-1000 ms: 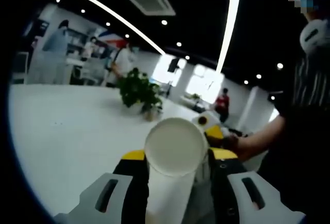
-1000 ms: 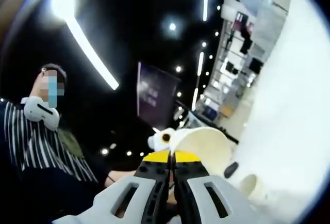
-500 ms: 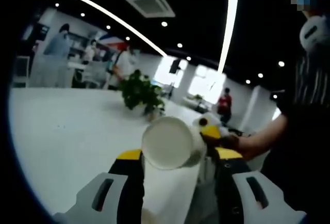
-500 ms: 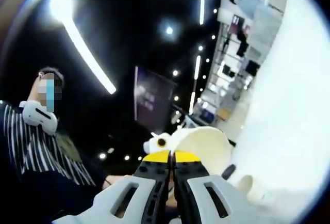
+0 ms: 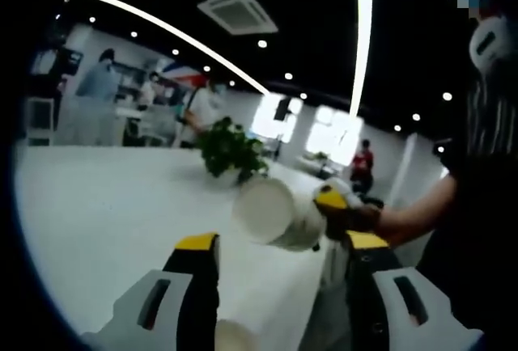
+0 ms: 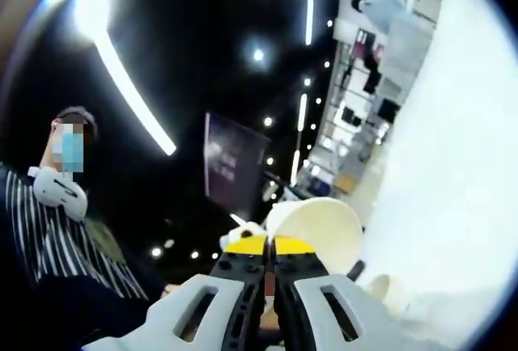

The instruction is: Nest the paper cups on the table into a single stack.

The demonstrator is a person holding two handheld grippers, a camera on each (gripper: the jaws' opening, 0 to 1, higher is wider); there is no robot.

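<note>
A white paper cup (image 5: 273, 213) hangs tilted above the white table (image 5: 97, 230), its flat bottom toward the camera. My right gripper (image 5: 333, 201) holds it by the rim from the right. My left gripper (image 5: 283, 242) stands open below it, yellow tips wide apart, with the rim of another cup (image 5: 235, 336) low between the jaws, nearer the left one. In the right gripper view my right gripper (image 6: 269, 244) is shut on the cup (image 6: 324, 223), whose mouth opens just past the tips. A second cup (image 6: 382, 290) shows lower right.
A potted plant (image 5: 231, 149) stands on the table behind the cup. A person's forearm (image 5: 413, 217) and dark striped clothing fill the right side. Several people and desks are far off at the back left. The table (image 6: 461, 165) runs along the right.
The cup that sat upright between my left jaws has been lifted out by the right gripper, tilted and carried up and away. My left jaws stand wider apart.
</note>
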